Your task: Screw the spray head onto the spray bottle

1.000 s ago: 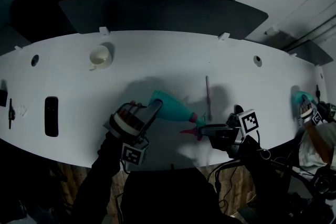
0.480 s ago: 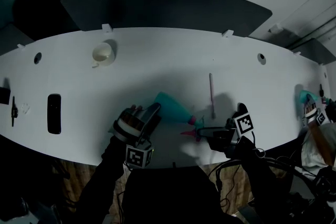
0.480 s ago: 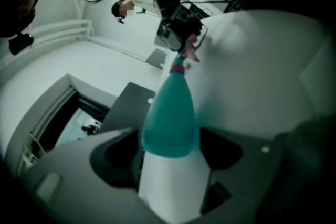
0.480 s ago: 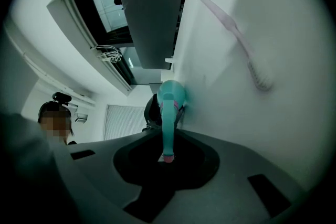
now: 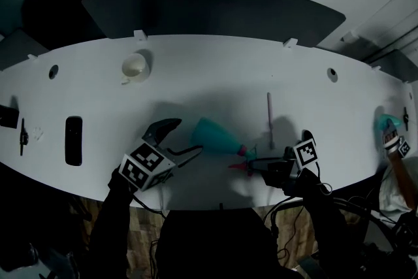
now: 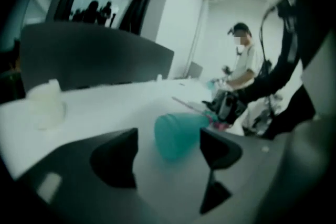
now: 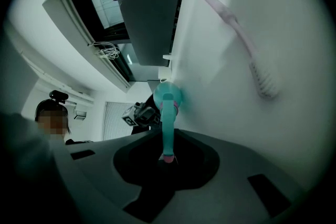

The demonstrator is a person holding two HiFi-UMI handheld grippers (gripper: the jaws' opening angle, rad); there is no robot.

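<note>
- The left tool is held wide open; nothing is gripped, and the base of the teal spray bottle is seen just in front of its jaws.
- The spray bottle is laid on its side on the white surface, neck toward the right tool.
- The right tool is closed on the spray head, set at the bottle's neck.
- A white cup and a pink brush are seen farther back.
</note>
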